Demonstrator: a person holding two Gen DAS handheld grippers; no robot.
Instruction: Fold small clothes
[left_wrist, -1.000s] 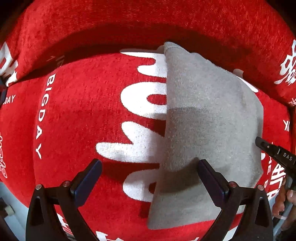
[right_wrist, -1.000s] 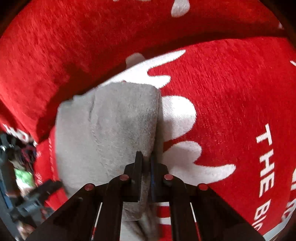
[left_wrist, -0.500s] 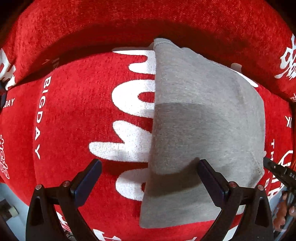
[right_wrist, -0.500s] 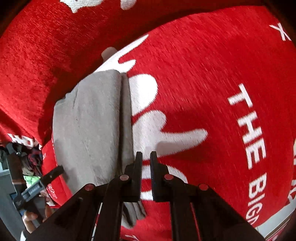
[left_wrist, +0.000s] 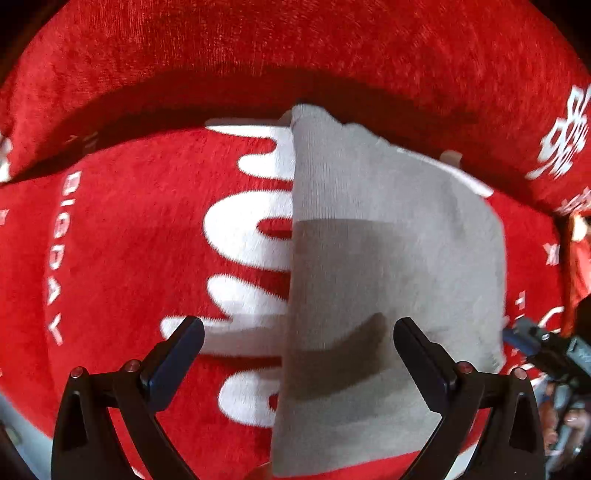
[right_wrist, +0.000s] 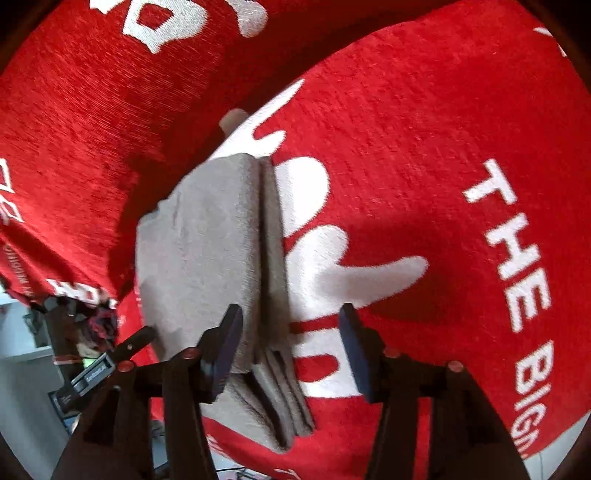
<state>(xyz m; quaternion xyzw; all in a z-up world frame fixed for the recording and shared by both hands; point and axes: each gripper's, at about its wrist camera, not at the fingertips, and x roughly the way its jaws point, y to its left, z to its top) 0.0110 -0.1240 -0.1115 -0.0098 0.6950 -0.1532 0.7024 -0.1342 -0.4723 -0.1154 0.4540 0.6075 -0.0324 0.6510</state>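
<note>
One folded grey cloth (left_wrist: 388, 266) on red cover (left_wrist: 129, 240); two grippers (left_wrist: 295, 350) (right_wrist: 290, 347) spread

Plain grey folded cloth (left_wrist: 388, 258) lies on red cover (left_wrist: 129, 240) with white lettering.

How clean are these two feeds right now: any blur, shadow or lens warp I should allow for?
Left wrist: mild motion blur, a hard-edged shadow across the lower grey cloth, red cover lettering bowed by the fisheye. Right wrist: sharper, folded layers visible, white text curving toward the rim, corners vignetted black.
</note>
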